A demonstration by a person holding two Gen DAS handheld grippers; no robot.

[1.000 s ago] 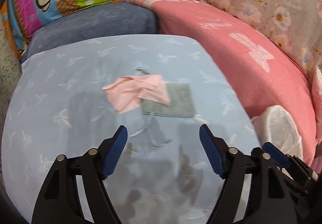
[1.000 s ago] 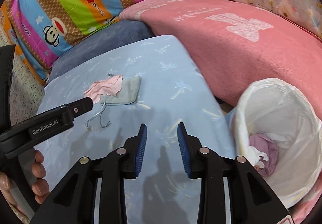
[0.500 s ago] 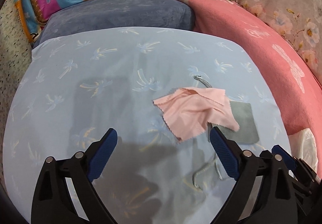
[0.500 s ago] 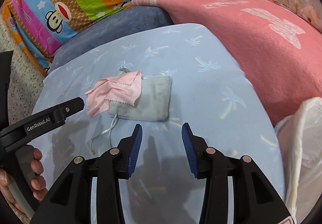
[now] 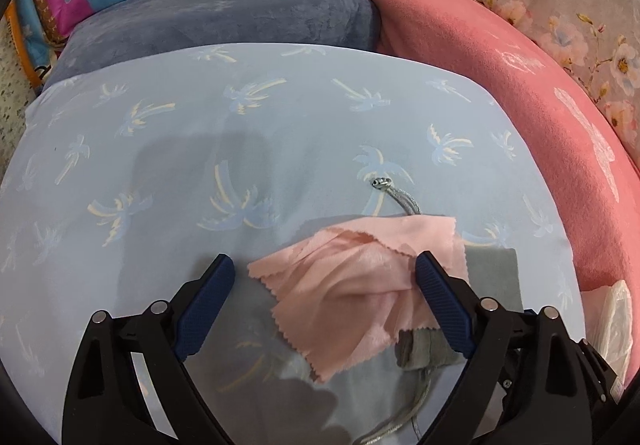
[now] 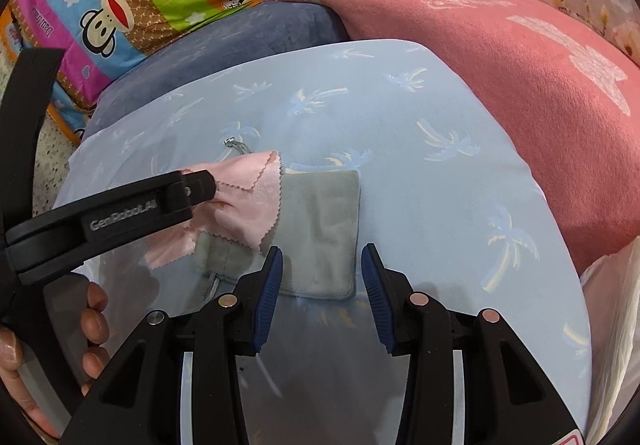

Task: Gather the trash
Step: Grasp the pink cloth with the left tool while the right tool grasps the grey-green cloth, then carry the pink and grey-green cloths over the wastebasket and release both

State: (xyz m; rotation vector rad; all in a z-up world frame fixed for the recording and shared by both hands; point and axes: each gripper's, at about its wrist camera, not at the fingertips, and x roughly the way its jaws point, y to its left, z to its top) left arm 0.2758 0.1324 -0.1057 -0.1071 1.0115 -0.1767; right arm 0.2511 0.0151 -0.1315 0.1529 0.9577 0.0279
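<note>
Since the crumpled pink pinked-edge cloth (image 5: 352,289) lies squarely between the left gripper's (image 5: 324,285) wide jaws, which have just been narrowing slightly without pinching it, left hand takes it. Cloth overlaps the left end of the flat grey drawstring pouch (image 6: 320,233) on the pale blue palm-print sheet (image 5: 200,149). Pouch's long axis runs left-right, its near right corner between the right gripper's (image 6: 320,281) half-open, empty jaws (just been widening). White-lined bin (image 6: 612,309) sits at far right.
</note>
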